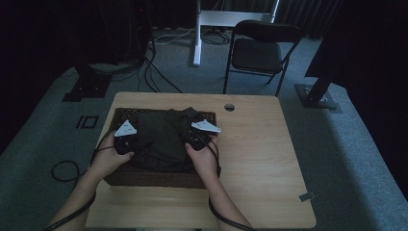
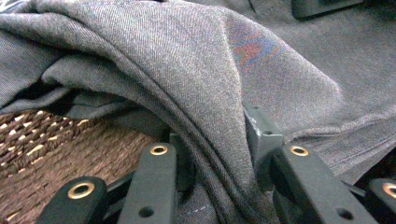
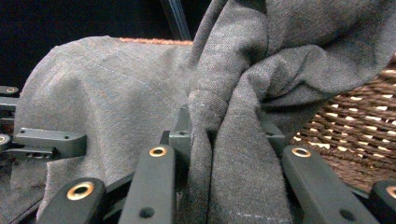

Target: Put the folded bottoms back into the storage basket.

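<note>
Wooden table (image 1: pixel 269 159), wicker basket (image 1: pixel 144 177) on it

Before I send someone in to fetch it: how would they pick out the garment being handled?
Find the light wooden table; on its left half sits a dark brown woven basket. The dark grey cloth lies bunched across it, pinched on each side by the left gripper and right gripper. It is the only soft fabric there.

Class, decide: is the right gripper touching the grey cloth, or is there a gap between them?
Touching. The right gripper view shows a fold of the grey cloth pinched between the right gripper jaws, with no gap on either side.
</note>
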Demonstrator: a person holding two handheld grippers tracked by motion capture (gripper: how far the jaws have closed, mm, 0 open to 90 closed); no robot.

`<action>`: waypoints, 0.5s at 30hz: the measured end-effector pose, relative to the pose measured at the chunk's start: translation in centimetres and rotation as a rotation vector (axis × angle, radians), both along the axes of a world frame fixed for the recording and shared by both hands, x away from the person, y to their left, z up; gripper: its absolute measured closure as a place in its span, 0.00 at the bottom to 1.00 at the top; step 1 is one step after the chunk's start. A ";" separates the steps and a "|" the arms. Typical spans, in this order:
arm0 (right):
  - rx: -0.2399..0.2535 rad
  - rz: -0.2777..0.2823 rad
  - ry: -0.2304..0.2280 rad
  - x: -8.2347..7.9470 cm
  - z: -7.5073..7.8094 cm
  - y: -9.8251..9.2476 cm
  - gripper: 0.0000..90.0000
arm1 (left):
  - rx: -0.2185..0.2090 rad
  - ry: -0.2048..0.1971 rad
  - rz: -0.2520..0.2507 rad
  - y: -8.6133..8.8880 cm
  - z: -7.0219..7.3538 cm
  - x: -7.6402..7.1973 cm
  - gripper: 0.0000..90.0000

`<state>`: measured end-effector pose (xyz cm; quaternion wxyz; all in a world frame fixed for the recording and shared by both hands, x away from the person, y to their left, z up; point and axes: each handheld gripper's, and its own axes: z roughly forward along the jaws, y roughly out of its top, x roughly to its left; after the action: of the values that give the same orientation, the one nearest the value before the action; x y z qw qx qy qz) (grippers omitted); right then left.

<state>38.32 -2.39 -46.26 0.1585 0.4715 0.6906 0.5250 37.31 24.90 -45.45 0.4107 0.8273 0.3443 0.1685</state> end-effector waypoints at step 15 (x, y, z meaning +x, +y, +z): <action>-0.065 0.051 0.162 1.9 -1.6 0.8 0.75 | 0.020 0.081 0.033 0.7 -2.3 0.7 0.78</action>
<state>40.20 -1.54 -47.87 0.1040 0.4892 0.7296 0.4665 38.03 25.60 -47.78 0.3854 0.8317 0.3725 0.1448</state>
